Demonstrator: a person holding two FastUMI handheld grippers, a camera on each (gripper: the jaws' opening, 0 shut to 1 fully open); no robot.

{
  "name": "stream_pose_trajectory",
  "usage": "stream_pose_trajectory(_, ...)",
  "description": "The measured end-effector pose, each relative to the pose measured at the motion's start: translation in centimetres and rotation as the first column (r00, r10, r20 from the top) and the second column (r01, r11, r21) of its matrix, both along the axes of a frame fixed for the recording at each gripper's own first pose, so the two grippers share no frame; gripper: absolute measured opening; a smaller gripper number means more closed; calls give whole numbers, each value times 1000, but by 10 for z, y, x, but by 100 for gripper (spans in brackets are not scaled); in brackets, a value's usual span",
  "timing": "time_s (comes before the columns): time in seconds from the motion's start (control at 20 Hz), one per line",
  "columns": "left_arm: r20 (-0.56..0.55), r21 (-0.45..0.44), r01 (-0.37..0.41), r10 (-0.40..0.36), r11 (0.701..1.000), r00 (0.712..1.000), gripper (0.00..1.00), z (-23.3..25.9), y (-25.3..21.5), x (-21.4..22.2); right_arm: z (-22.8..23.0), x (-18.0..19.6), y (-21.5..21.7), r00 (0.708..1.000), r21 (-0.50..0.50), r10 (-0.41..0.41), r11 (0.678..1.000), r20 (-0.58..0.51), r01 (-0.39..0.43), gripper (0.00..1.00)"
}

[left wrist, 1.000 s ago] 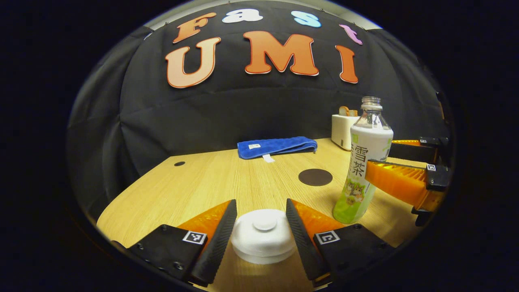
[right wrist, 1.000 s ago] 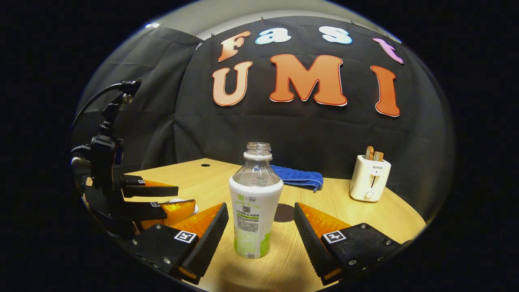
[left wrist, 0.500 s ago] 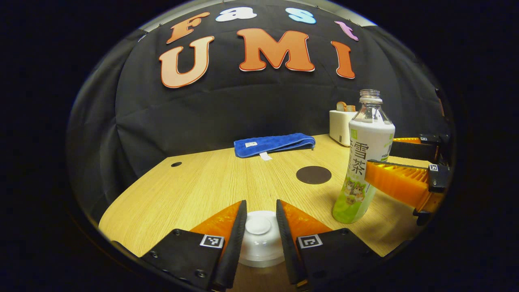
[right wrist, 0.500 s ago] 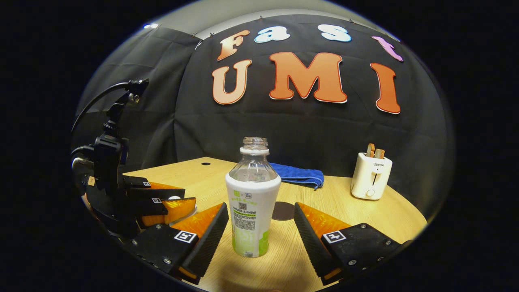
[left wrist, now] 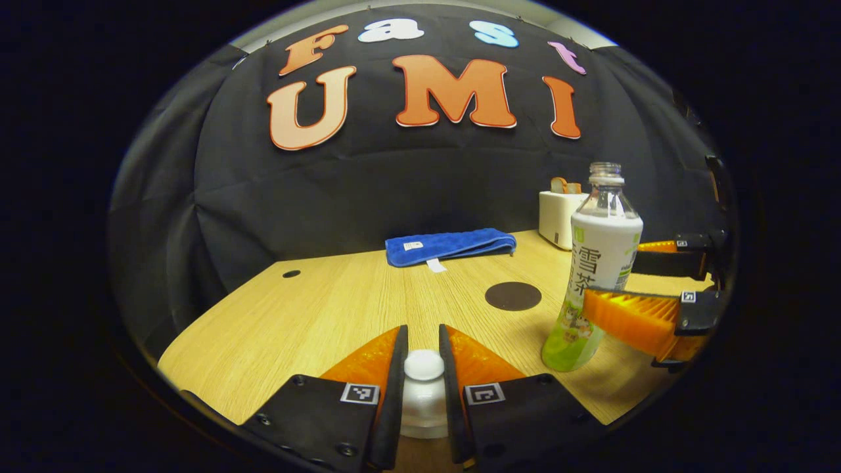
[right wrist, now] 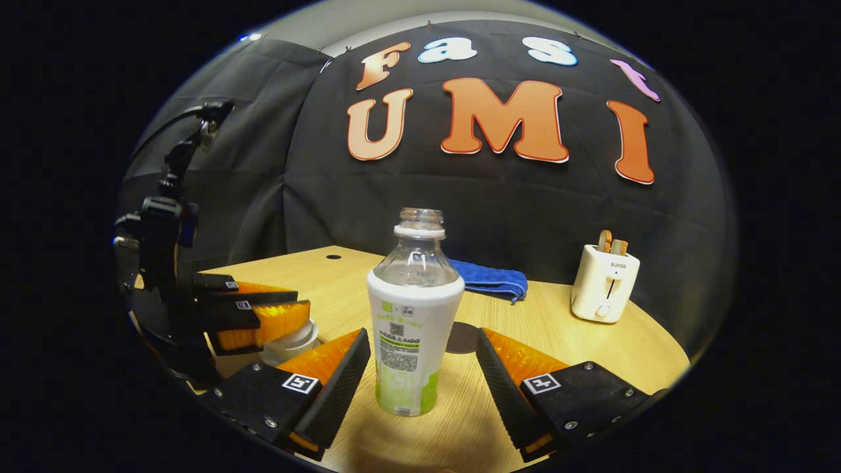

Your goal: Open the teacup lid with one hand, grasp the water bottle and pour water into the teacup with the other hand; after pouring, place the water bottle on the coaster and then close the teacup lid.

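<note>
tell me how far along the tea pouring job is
Early. In hand: the left claw pinches the knob of the white teacup lid, which is not clearly off the cup. The right claw is open around the upright, uncapped water bottle, not gripping. Left: lift the lid, pour, set the bottle on the dark coaster, close the lid.

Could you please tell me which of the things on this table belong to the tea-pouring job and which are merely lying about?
Job: teacup lid, held by the left gripper; water bottle, between the open fingers of the right gripper; coaster.

Lying about: blue towel; toaster.
</note>
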State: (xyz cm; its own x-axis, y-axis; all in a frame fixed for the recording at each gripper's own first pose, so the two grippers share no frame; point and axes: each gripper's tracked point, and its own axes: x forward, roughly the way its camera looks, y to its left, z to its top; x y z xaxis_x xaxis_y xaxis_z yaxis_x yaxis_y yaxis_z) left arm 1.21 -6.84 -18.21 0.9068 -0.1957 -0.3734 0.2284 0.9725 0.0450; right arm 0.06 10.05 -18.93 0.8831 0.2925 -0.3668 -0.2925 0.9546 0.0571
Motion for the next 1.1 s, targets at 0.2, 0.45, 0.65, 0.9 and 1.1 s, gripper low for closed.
stream_pose_trajectory(0.2, 48, 0, -27, 27, 1000, 998, 33, 19, 13, 5, -12, 6, 6, 999, 4, -7, 1000, -37, 7, 94)
stream_pose_trajectory(0.45, 62, -57, -78, 81, 995, 995, 31, 33, 41, 10, -27, 8, 13, 994, -15, -9, 1000, -111, 8, 80)
stream_pose_trajectory(0.65, 50, -77, -114, 118, 990, 992, 33, 31, 66, 8, -31, 11, 16, 989, -28, -24, 999, -149, 20, 65)
stream_pose_trajectory(0.9, 46, -71, -141, 145, 987, 988, 33, 26, 90, 5, -25, 15, 12, 990, -149, -24, 989, -136, 3, 59)
stream_pose_trajectory(1.1, 50, -71, -162, 165, 984, 985, 33, 29, 109, 3, -10, 21, 4, 998, -381, 4, 924, -60, -26, 58)
